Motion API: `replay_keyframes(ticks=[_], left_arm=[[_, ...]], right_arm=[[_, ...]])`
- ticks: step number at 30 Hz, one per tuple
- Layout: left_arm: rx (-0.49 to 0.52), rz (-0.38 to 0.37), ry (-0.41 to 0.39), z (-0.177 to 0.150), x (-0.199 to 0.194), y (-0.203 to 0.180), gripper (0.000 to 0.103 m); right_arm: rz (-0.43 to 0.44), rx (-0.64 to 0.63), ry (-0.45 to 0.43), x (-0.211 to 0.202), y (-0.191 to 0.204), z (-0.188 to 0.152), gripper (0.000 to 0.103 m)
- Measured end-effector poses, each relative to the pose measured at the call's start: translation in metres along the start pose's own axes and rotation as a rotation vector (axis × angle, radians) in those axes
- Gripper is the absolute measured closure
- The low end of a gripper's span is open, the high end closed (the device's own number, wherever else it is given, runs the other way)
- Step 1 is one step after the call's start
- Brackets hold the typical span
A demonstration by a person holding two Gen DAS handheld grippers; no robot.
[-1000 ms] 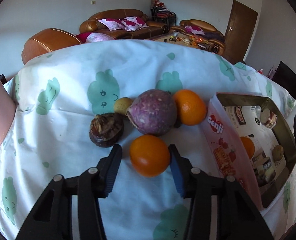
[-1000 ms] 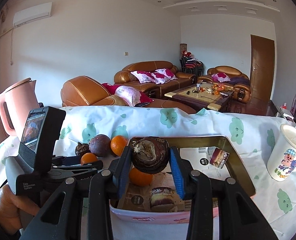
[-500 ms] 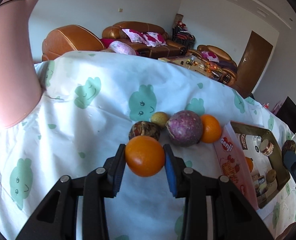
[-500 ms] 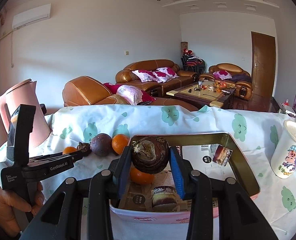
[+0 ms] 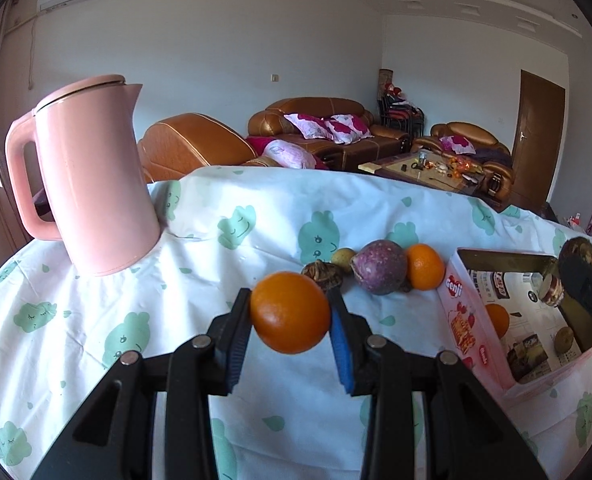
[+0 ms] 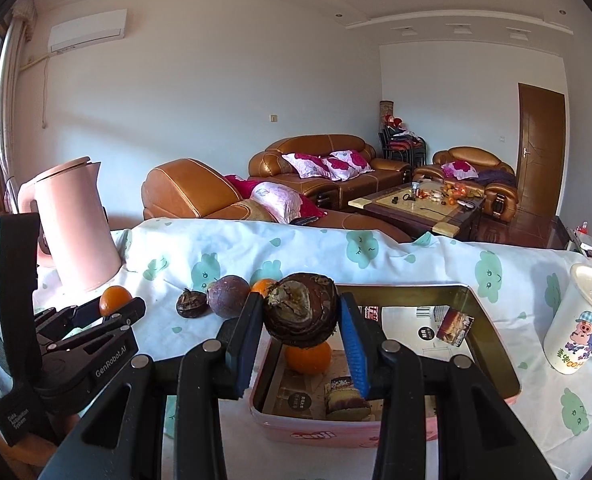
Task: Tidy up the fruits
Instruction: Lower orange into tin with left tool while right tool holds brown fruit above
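Note:
My left gripper (image 5: 288, 299) is shut on an orange (image 5: 289, 312), held above the cloth. Behind it on the cloth lie a dark brown fruit (image 5: 322, 274), a small yellow-green fruit (image 5: 343, 257), a purple fruit (image 5: 380, 266) and a second orange (image 5: 424, 266). My right gripper (image 6: 302, 314) is shut on a dark, wrinkled brown fruit (image 6: 302, 316) over the near left corner of the pink tin box (image 6: 492, 332). An orange (image 6: 308, 358) lies inside the box. In the right wrist view the left gripper (image 6: 115, 308) is at the left.
A pink kettle (image 5: 91, 176) stands at the back left of the table. A white cartoon mug (image 6: 580, 328) stands right of the box. The table wears a white cloth with green prints (image 5: 95, 320). Sofas and a coffee table lie beyond.
The left gripper closed on the orange, lifted it off the cloth and swung up and left, bringing the kettle into view. The right gripper stayed put with its fruit.

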State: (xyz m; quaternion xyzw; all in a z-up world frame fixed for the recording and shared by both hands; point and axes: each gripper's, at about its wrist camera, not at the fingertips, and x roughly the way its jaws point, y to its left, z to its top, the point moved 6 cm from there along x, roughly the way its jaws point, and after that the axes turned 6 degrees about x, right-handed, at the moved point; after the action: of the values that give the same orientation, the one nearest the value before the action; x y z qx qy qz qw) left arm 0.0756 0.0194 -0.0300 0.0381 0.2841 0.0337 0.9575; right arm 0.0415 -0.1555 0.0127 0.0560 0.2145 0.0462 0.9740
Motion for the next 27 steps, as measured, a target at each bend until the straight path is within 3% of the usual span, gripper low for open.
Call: replay_keyframes(ticks=[6,15,27], left_arm=[[0.033,-0.014,-0.044,0.006,-0.014,-0.02,0.065],[0.076,-0.069,-0.068,0.014,-0.021,-0.057,0.065],[0.108,-0.217,-0.098,0.038,-0.024,-0.114,0.065]], right_arm=[[-0.017,-0.005,-0.036,-0.011,-0.016,0.006,0.063],[-0.112,0.069,-0.049,-0.014,-0.076,0.015,0.063],[-0.22,0.2,-0.097,-0.029,-0.149,0.031,0.063]])
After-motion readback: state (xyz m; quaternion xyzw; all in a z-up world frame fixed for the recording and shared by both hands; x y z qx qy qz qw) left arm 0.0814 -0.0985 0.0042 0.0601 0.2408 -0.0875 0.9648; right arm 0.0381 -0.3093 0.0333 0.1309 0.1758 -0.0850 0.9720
